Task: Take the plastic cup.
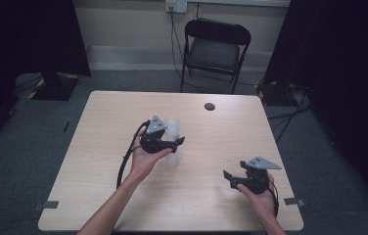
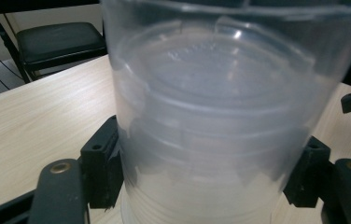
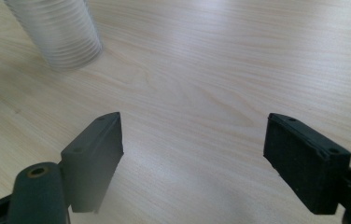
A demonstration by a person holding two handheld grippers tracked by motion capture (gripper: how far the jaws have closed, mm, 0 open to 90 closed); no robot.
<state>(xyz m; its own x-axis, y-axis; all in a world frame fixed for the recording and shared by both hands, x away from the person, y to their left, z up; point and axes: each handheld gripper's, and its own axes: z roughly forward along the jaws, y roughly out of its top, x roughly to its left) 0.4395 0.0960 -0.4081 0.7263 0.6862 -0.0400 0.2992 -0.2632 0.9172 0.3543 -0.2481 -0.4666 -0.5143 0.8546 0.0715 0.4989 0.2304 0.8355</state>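
I see a light wooden table (image 1: pixel 99 161) on grey carpet, with a black folding chair (image 1: pixel 215 50) behind its far edge, dark curtains on both sides and a round dark cable hole (image 1: pixel 210 106) near the table's far edge.

My left gripper (image 1: pixel 172 145) sits just left of the table's middle, its 2 black jaws pressed against opposite sides of a translucent ribbed plastic cup (image 2: pixel 211 116) that stands upright on the wood. In the left gripper view the cup's wall sits squarely between the pads (image 2: pixel 101 168), touching both, and it looks like more than 1 cup nested together, though I cannot tell how many.

My right gripper (image 1: pixel 232 180) hovers near the table's near right corner, well apart from the cup. In the right gripper view its jaws are spread wide with bare wood between them, and the cup's ribbed base (image 3: pixel 59 32) shows at the upper left.
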